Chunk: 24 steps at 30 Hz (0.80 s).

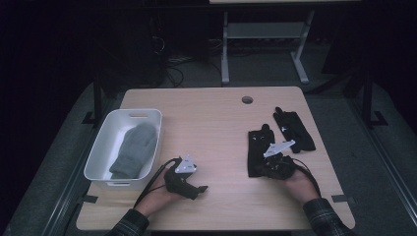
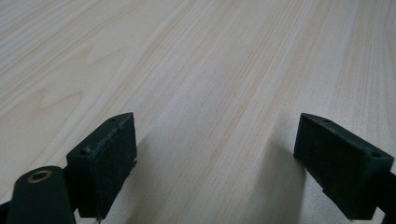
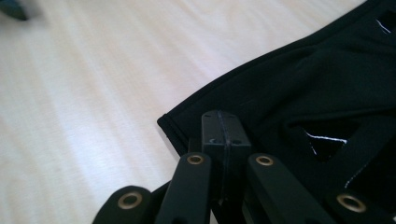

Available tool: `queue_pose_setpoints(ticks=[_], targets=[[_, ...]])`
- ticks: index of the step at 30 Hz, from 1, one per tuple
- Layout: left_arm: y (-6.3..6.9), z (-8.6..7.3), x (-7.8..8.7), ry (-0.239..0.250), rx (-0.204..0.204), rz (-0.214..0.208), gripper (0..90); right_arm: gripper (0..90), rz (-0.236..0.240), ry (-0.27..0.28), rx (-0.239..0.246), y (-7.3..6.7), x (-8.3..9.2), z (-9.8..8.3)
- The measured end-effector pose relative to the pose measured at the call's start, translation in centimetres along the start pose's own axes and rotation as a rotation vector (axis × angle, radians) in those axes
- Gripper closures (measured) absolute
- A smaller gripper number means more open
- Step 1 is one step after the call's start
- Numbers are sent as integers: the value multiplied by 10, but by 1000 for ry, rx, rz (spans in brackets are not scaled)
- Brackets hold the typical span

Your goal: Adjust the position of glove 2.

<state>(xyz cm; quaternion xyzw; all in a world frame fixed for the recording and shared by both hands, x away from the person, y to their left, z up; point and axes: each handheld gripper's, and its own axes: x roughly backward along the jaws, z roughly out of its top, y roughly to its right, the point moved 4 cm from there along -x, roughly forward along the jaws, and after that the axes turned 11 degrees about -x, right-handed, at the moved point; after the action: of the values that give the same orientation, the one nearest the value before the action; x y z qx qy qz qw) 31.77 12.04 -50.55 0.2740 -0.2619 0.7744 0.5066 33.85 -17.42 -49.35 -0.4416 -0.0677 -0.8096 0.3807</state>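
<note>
- right tool (image 1: 272,162) sitting on the near end of a black glove (image 1: 259,147), jaws pressed flat together; in the right gripper view they meet just at the glove's hemmed corner (image 3: 196,109), can't tell whether any cloth is pinched between them
- that black glove lying flat on the tabletop (image 1: 216,118), right of the white bin (image 1: 105,142), well apart from it
- second black glove (image 1: 294,129) just past the first one, farther from the bin, angled a bit, not touching the tool
- left tool (image 1: 196,189) held low over bare wood just beside the bin's near right corner, jaws wide apart with nothing between them, only wood grain (image 2: 219,116) in the gap
- grey mitten (image 1: 134,150) lying inside the bin, running along its length
- round cable hole (image 1: 247,100) at the far edge of the tabletop, beyond the gloves as seen from the bin
</note>
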Motion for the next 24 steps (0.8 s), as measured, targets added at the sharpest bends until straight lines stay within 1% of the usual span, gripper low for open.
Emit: queue_pose_setpoints(ticks=[2, 3, 4, 6, 7, 9, 10, 11, 12, 13, 15, 17, 19, 21, 22, 24], targets=[[0, 0, 0, -2, -4, 0, 121, 900, 17, -6, 12, -7, -1, -1], [0, 0, 0, 3, 1, 1, 121, 900, 22, -9, 16, -9, -1, -1], [0, 0, 0, -2, -6, 0, 121, 900, 27, -12, 21, -11, -2, -2], [0, 0, 0, -1, -7, 1, 121, 900, 33, -14, 30, -16, -2, -2], [0, 0, 0, -2, -6, 1, 121, 900, 31, -15, 44, -17, -3, -2], [0, 0, 0, -3, -6, 0, 121, 900, 36, -8, 51, -17, -1, -1], [0, 0, 0, -3, -6, 0, 121, 900, 27, 1, 43, -15, 1, 1], [0, 0, 0, -3, -5, 0, 121, 900, 21, 21, 40, -11, 4, 4], [0, 0, 0, -3, -5, 0, 121, 900, 13, 41, 25, -6, 8, 7], [0, 0, 0, -3, -5, 0, 121, 900, -5, 60, 3, 0, 12, 10], [0, 0, 1, -7, -6, -1, 121, 900, -49, 88, -8, 15, 17, 17], [0, 0, 1, -10, -6, -2, 121, 900, -78, 114, -45, 28, 18, 24], [0, 0, 0, -6, -6, -1, 121, 900, -110, 121, -58, 38, 19, 29], [0, 0, 0, -6, -5, -1, 121, 900, -125, 129, -73, 46, 19, 31], [0, 0, 0, -5, -6, -1, 121, 900, -126, 127, -89, 49, 18, 32], [0, 0, 0, -6, -6, -2, 121, 900, -122, 106, -98, 53, 13, 32]])
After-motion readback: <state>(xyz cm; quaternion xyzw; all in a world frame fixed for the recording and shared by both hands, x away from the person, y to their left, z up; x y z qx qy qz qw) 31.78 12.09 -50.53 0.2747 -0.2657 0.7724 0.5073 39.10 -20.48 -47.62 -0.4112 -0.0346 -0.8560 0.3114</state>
